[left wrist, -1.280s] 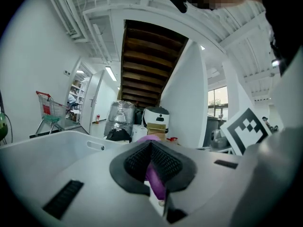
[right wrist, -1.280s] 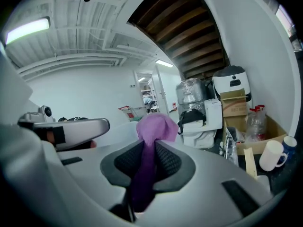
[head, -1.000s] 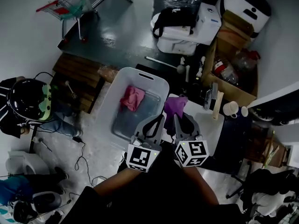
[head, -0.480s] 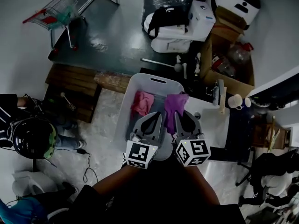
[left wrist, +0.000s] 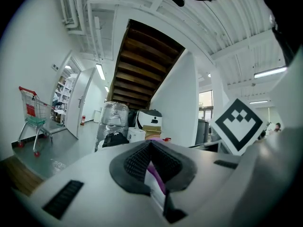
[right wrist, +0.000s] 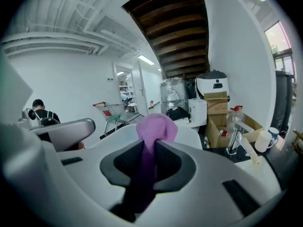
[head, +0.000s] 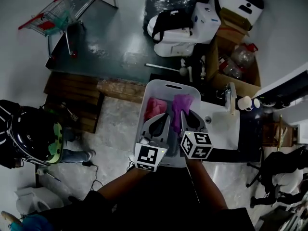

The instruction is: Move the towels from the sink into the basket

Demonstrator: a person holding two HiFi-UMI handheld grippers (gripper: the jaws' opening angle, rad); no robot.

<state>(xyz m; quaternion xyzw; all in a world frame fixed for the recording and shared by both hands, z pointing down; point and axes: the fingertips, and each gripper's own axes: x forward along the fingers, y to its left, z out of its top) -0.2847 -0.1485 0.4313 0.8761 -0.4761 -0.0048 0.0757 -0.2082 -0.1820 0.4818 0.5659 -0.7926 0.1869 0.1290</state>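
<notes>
One purple towel is on its way over. It bunches out past the tips of the right gripper, whose jaws are clamped on it, the cloth filling the narrow gap between the pads. In the head view it hangs over the basket, toward the 1 o'clock part of it. Just beside it, at its 9 o'clock, a pink towel already lies inside the basket. The left gripper hovers close alongside, at the right gripper's 9 o'clock, also over the basket. Its jaws meet at the tips. A purple sliver shows in the slot behind them, and I cannot tell whether that is caught cloth or the towel seen through the gap. The sink sits at the basket's 3 o'clock, just beside it, with the tap at its 12 o'clock edge. No towel shows in the part of it that is in view. The step in hand looks like the release of the second towel. The next move calls for the right jaws to open while the towel is well inside the rim, perhaps a little lower and toward 9 o'clock, so it does not drape over the sink-side wall. Soft cloth may cling to the pads, so drawing the gripper back after opening would help it fall free.
</notes>
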